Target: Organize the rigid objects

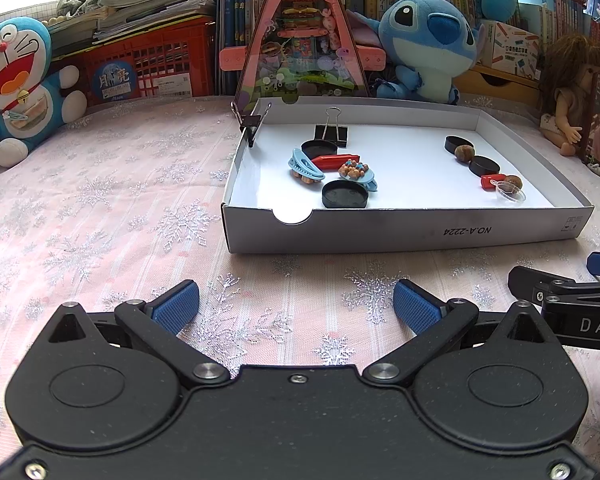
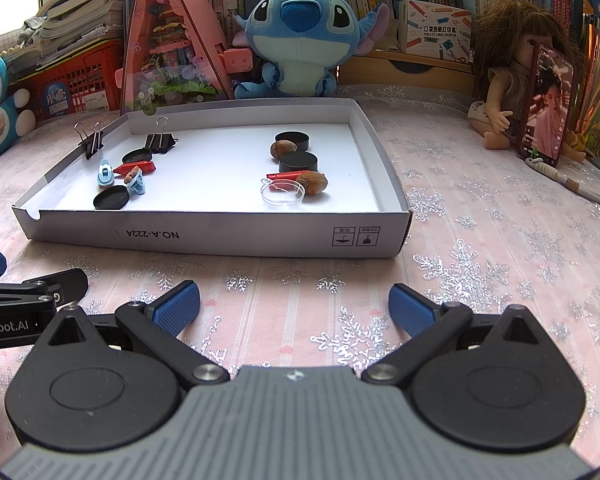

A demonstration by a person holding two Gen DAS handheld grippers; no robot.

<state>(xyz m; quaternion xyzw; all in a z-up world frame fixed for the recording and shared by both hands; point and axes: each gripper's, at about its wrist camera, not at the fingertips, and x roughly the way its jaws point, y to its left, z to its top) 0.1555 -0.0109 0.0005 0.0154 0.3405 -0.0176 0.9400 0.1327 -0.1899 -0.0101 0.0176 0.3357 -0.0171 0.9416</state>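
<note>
A shallow white cardboard tray (image 1: 404, 232) (image 2: 220, 236) lies on the pink snowflake tablecloth ahead of both grippers. Its left group holds black lids (image 1: 345, 194) (image 2: 111, 197), blue hair clips (image 1: 305, 166) (image 2: 105, 173), a red piece (image 1: 335, 160) (image 2: 135, 168) and a black binder clip (image 1: 331, 133) (image 2: 161, 142). Its right group holds black caps (image 1: 484, 166) (image 2: 298, 161), hazelnuts (image 1: 464, 153) (image 2: 312, 182), a red piece (image 1: 490, 181) and a clear lid (image 2: 283, 193). Another binder clip (image 1: 252, 123) (image 2: 90, 142) grips the tray's left wall. My left gripper (image 1: 296, 306) and right gripper (image 2: 294, 306) are open and empty, short of the tray.
Behind the tray stand a Stitch plush (image 1: 428, 40) (image 2: 300, 36), a pink triangular toy house (image 1: 304, 40), a Doraemon plush (image 1: 16, 80), a red crate (image 1: 148, 68) and books. A doll (image 2: 516, 92) and a phone (image 2: 546, 108) stand at the right.
</note>
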